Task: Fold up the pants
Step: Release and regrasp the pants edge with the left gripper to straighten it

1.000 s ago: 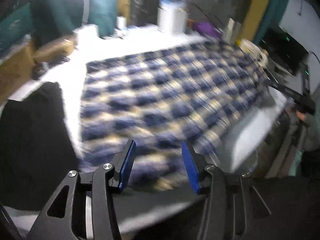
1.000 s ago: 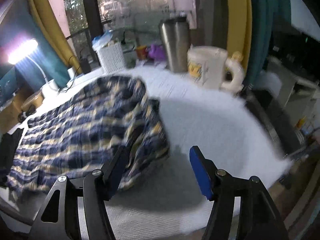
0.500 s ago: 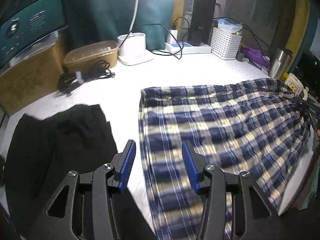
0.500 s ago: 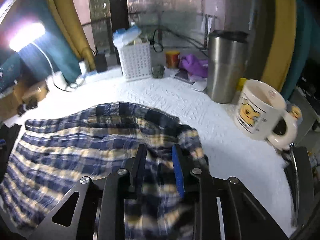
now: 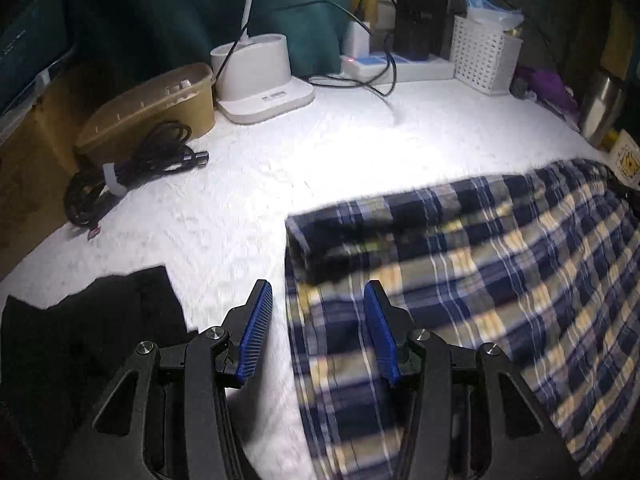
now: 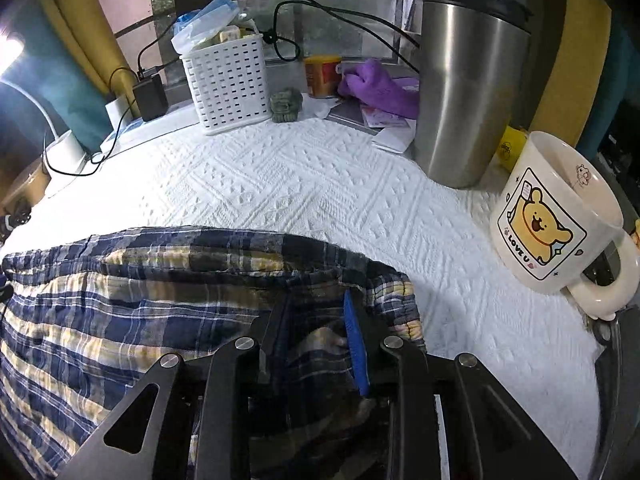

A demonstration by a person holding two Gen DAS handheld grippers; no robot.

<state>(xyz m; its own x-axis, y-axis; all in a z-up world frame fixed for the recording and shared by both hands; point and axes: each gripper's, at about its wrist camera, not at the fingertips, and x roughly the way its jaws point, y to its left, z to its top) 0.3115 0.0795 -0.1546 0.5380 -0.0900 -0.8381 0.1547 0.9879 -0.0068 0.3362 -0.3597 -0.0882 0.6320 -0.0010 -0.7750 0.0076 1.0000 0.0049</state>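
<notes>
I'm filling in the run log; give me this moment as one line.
task: fold pants | right gripper: jaws shut on pants | left gripper: jaws open over pants edge, nothing gripped | black garment: aside

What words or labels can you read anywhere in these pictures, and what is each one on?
"LOVE U": printed beside the yellow bear on the white mug.
Small dark print on the white lamp base: too blurred to read.
Small mark on the yellow object behind the mug: too small to read.
Lettering on the dark screen at far left: too blurred to read.
Nothing else readable.
</notes>
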